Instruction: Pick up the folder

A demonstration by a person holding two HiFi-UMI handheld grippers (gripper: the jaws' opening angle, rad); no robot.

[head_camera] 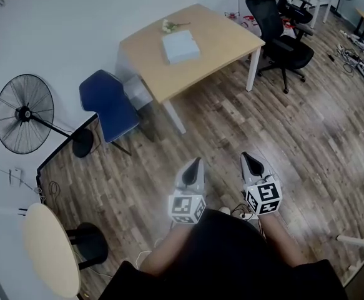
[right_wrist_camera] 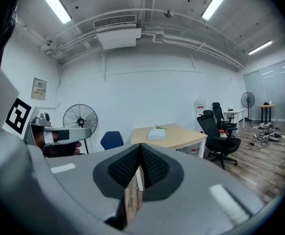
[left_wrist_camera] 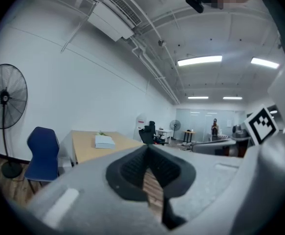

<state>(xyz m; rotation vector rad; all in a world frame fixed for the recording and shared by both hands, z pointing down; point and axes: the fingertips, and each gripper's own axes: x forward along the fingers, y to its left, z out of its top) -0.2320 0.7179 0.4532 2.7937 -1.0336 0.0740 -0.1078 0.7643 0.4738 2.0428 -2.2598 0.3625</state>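
Observation:
A pale blue-white folder (head_camera: 181, 46) lies flat on a light wooden table (head_camera: 216, 39) across the room. The left gripper view shows the folder (left_wrist_camera: 104, 141) small and far off, and so does the right gripper view, folder (right_wrist_camera: 157, 134). Both grippers are held side by side over the wood floor, well short of the table. My left gripper (head_camera: 196, 161) is shut with nothing in it, its jaws meeting at the tip (left_wrist_camera: 147, 148). My right gripper (head_camera: 245, 156) is shut and empty too, jaws together (right_wrist_camera: 140, 146).
A blue chair (head_camera: 108, 105) stands at the table's near left corner. A black office chair (head_camera: 280, 33) is at its right. A standing fan (head_camera: 24, 113) is by the left wall, a round table (head_camera: 49, 250) at lower left. Cables (head_camera: 354, 54) litter the floor far right.

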